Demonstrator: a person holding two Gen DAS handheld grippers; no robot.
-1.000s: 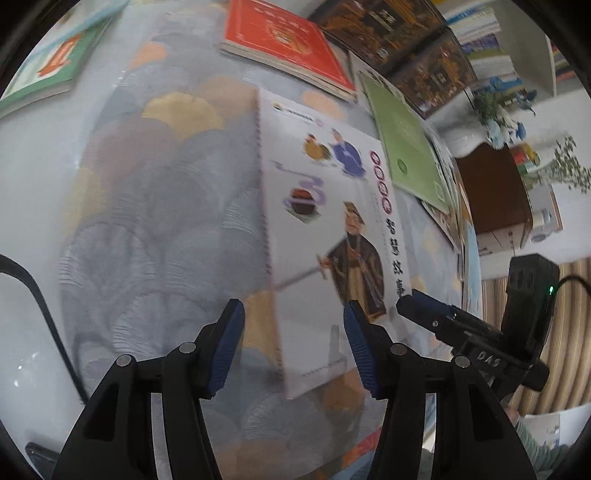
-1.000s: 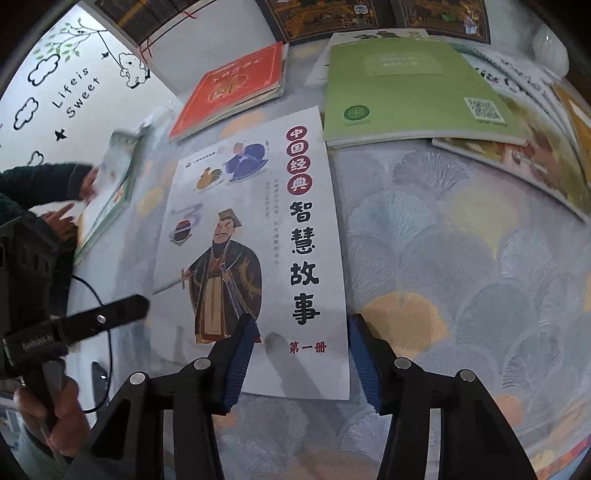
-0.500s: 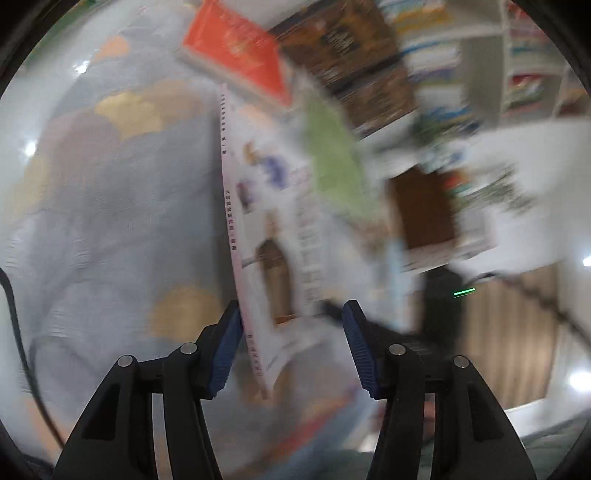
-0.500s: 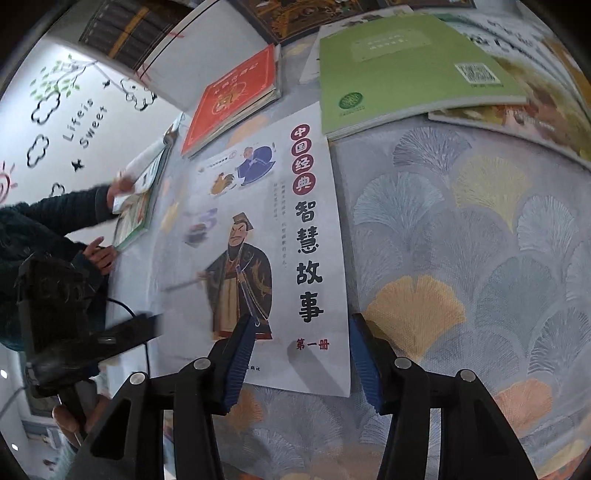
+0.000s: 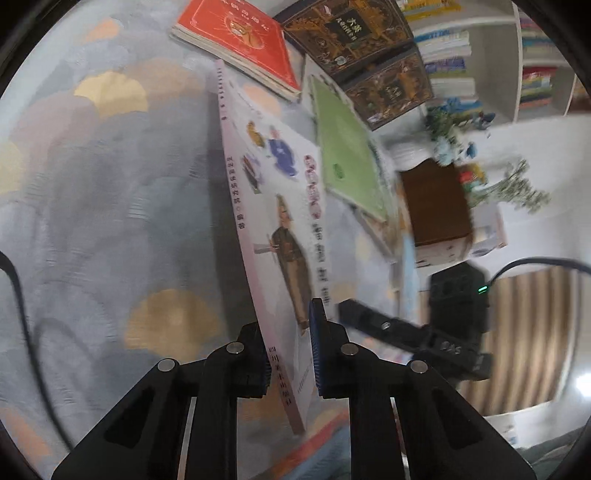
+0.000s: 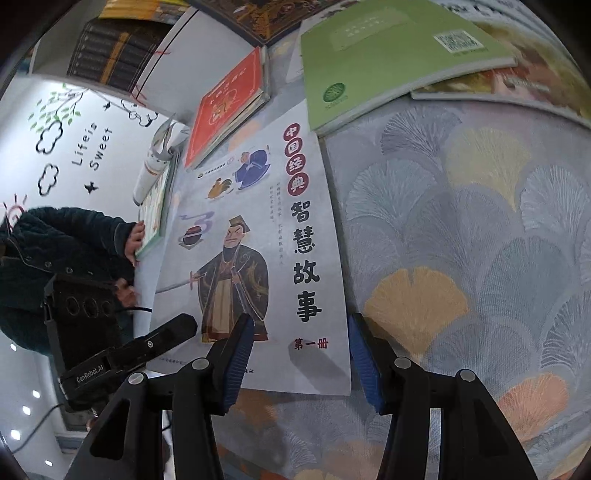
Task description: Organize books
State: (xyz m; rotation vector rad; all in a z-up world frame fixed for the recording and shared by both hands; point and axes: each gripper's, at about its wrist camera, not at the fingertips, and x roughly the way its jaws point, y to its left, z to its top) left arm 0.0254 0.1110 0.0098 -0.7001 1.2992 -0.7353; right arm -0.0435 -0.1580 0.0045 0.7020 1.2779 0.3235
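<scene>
Your left tongs point(image 5: 290, 363) have just closed on the spine edge of the white storybook point(image 5: 280, 236), tilting it off the fan-patterned desk point(image 5: 110, 221). Your right tongs point(image 6: 301, 363) hang spread over its lower edge, gripping nothing. Next, I'd judge, lift it clear toward a stack.

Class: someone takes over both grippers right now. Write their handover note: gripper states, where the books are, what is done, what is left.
Left gripper: jaws have just been closing, now shut on the spine edge of the white storybook, tilting that edge up.
Right gripper: open, holding nothing, over the storybook's bottom edge.
Red book, green book and dark books lie on the patterned cloth.
Done: storybook gripped.
Left: sort every book.
</scene>
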